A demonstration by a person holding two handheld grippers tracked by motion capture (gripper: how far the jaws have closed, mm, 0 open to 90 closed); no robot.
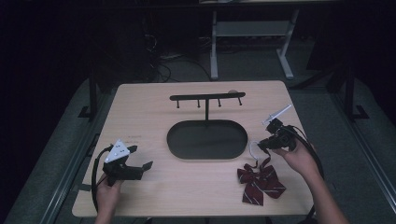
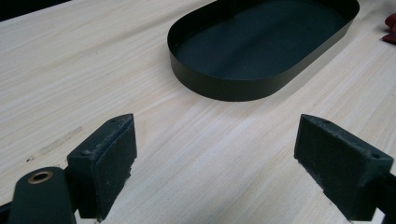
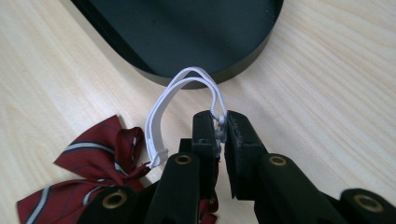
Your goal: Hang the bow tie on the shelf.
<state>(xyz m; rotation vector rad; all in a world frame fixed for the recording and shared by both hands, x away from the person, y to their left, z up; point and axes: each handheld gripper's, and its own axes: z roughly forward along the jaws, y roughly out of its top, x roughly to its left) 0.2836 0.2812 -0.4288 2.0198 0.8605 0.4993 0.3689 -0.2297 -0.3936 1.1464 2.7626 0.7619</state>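
A dark red striped bow tie [image 1: 260, 181] lies on the table near the front right, with a white elastic band [image 1: 253, 150] rising from it. My right gripper [image 1: 261, 144] is shut on that band [image 3: 187, 93], pinching it by its small white clasp between the pads [image 3: 205, 133]; the bow tie [image 3: 93, 163] hangs lower left. My left gripper [image 1: 142, 158] rests near the front left of the table, held by a hand, jaws wide open with nothing between the pads [image 2: 105, 158]. A black oval tray [image 1: 207, 139] sits at the table's middle, bearing a black hook rack [image 1: 207, 98].
The tray wall [image 2: 233, 86] lies ahead of the left gripper over bare wood. The tray rim [image 3: 224, 72] is just beyond the band loop. Cables trail from both grippers. A desk frame [image 1: 247, 42] stands on the floor behind the table.
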